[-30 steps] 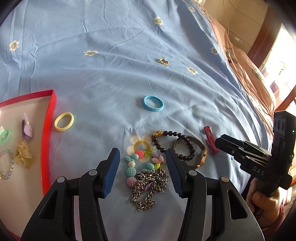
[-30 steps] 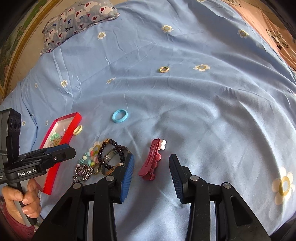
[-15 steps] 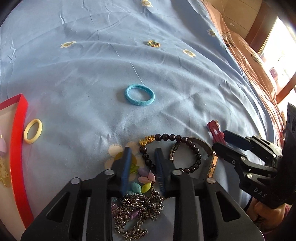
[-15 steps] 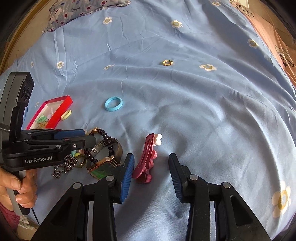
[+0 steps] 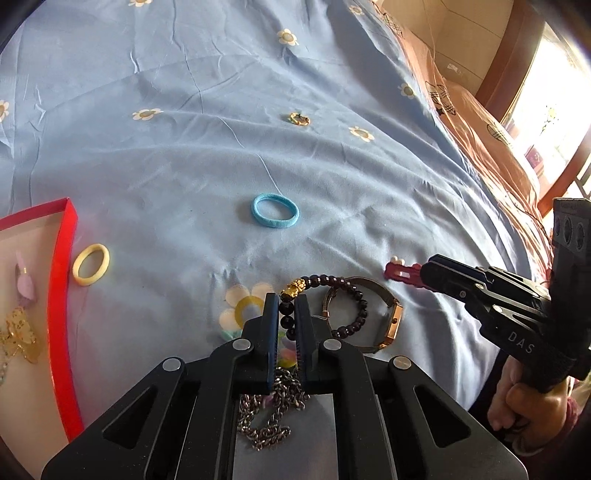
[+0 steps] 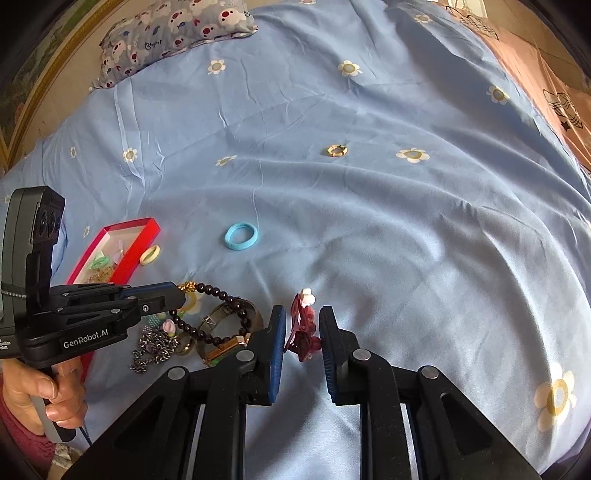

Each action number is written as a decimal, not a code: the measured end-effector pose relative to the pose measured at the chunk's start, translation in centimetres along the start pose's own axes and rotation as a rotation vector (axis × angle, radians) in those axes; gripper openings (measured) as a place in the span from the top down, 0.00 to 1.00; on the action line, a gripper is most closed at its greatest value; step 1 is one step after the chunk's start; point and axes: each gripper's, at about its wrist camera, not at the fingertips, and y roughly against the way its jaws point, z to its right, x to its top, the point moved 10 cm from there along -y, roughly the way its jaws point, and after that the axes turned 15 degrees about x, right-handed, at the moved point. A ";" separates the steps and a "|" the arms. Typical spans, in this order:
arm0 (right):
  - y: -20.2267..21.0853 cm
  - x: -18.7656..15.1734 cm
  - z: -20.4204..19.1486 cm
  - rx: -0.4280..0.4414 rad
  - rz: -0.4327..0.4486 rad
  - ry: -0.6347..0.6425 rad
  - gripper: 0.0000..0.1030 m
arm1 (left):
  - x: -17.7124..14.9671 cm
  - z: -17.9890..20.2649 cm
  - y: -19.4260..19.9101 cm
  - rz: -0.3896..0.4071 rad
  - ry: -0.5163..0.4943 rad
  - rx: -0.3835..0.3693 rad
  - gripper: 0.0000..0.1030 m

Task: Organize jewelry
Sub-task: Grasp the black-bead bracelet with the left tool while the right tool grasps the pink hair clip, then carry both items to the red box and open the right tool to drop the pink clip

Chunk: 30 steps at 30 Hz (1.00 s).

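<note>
My left gripper (image 5: 286,301) is shut on a dark bead bracelet (image 5: 347,288) with a gold charm; it also shows in the right wrist view (image 6: 221,295). A gold watch (image 5: 391,321) lies through the bracelet, and a silver chain (image 5: 273,406) lies under my fingers. My right gripper (image 6: 303,317) has its jaws closed against a dark red hair clip (image 6: 303,332) with a white flower; the clip's tip shows in the left wrist view (image 5: 400,271). The red box (image 5: 62,280) at the left holds several trinkets.
On the blue flowered bedsheet lie a blue hair tie (image 5: 275,211), a yellow ring (image 5: 91,264) beside the box and a small gold ring (image 5: 299,119) farther back. A patterned pillow (image 6: 173,33) lies at the far end, an orange blanket (image 5: 480,122) at the right.
My left gripper moved forward and closed on the bead bracelet. My right gripper moved onto the red hair clip and its jaws narrowed around it.
</note>
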 end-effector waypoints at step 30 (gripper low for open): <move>-1.2 3.2 -10.3 0.207 0.026 0.074 0.83 | -0.5 -9.2 9.4 0.150 0.198 0.021 0.93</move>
